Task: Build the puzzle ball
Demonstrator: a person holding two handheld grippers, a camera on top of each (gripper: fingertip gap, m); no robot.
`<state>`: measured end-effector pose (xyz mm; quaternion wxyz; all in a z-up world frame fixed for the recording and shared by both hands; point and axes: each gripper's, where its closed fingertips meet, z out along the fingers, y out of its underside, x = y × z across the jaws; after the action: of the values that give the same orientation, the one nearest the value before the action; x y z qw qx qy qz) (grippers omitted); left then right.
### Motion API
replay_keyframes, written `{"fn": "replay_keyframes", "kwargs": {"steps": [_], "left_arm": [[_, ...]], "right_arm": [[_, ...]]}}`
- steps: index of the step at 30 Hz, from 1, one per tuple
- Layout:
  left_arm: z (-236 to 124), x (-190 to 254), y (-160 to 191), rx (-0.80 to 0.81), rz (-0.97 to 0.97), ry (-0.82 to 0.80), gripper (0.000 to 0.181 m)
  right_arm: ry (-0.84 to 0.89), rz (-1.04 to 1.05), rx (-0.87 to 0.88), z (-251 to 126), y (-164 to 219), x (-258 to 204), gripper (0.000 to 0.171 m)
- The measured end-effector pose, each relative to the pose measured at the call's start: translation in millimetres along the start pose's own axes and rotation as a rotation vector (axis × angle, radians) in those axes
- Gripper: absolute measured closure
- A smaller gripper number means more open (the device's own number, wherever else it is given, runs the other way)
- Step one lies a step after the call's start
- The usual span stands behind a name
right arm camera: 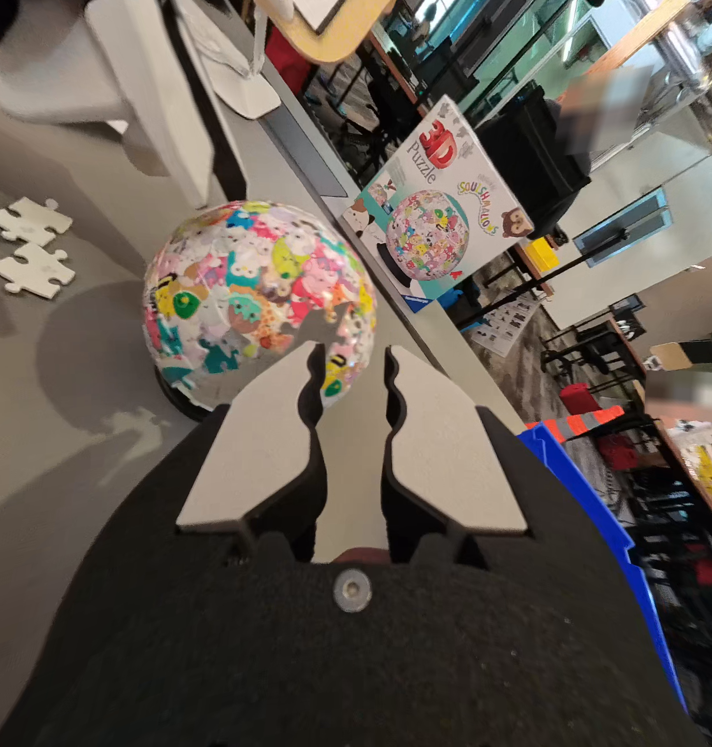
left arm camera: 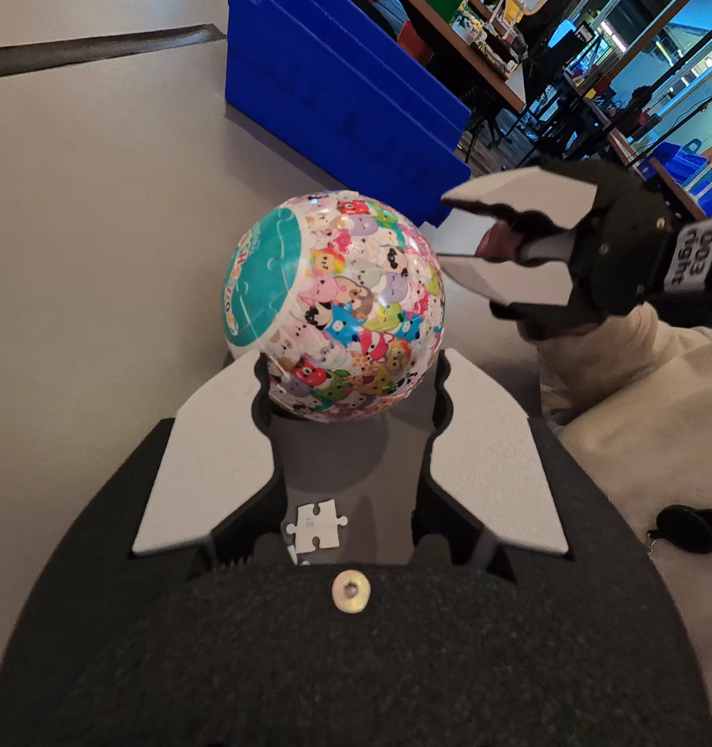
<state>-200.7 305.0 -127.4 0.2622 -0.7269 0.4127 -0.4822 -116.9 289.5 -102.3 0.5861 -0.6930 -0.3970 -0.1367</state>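
Observation:
The puzzle ball (left arm camera: 334,307), covered in colourful cartoon figures with a teal patch, stands on the grey table. My left gripper (left arm camera: 352,355) is open, its fingertips on either side of the ball's lower half; I cannot tell if they touch it. A white face-down puzzle piece (left arm camera: 317,525) lies on the table between its fingers. My right gripper (left arm camera: 447,238) is close to the ball's right side. In the right wrist view this gripper (right arm camera: 354,349) is open and empty, just in front of the ball (right arm camera: 257,291). A piece-shaped gap (right arm camera: 317,323) shows in the ball, which rests on a black stand (right arm camera: 176,396).
Two white face-down pieces (right arm camera: 30,220) (right arm camera: 32,271) lie left of the ball. The puzzle box (right arm camera: 439,218) stands at the table's far edge. A blue bin (left arm camera: 338,101) sits behind the ball. A person's cream sleeve (left arm camera: 588,384) is at the right.

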Motion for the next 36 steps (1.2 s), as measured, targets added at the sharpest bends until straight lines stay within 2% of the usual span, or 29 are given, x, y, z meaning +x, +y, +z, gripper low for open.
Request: {"fn": "replay_keyframes", "kwargs": {"steps": [3, 5, 9, 14, 18, 25, 33, 36], "left_arm": [[-1, 1, 0, -0.001, 0.005, -0.008, 0.103], [-1, 1, -2, 0.001, 0.013, -0.02, 0.103], [-2, -1, -8, 0.007, 0.022, -0.039, 0.103], [0, -4, -15, 0.02, 0.016, -0.052, 0.103], [3, -5, -15, 0.013, 0.01, -0.049, 0.104], [3, -5, -14, 0.013, 0.003, -0.046, 0.106], [5, -5, -13, 0.009, 0.001, -0.042, 0.107], [5, -5, -13, 0.005, 0.002, -0.042, 0.107]], "right_arm": [[-0.128, 0.116, 0.05, -5, 0, 11, 0.139], [-0.234, 0.205, 0.048, -7, 4, 11, 0.122], [-0.164, 0.214, 0.024, -3, 12, 16, 0.12], [-0.061, 0.172, -0.005, 2, 11, 2, 0.128], [-0.056, 0.191, 0.016, 4, 5, -5, 0.133], [-0.034, 0.134, 0.021, 5, 3, -4, 0.156], [-0.033, 0.061, 0.0, 6, 8, -11, 0.157], [-0.029, 0.063, 0.002, 8, 8, -12, 0.162]]}}
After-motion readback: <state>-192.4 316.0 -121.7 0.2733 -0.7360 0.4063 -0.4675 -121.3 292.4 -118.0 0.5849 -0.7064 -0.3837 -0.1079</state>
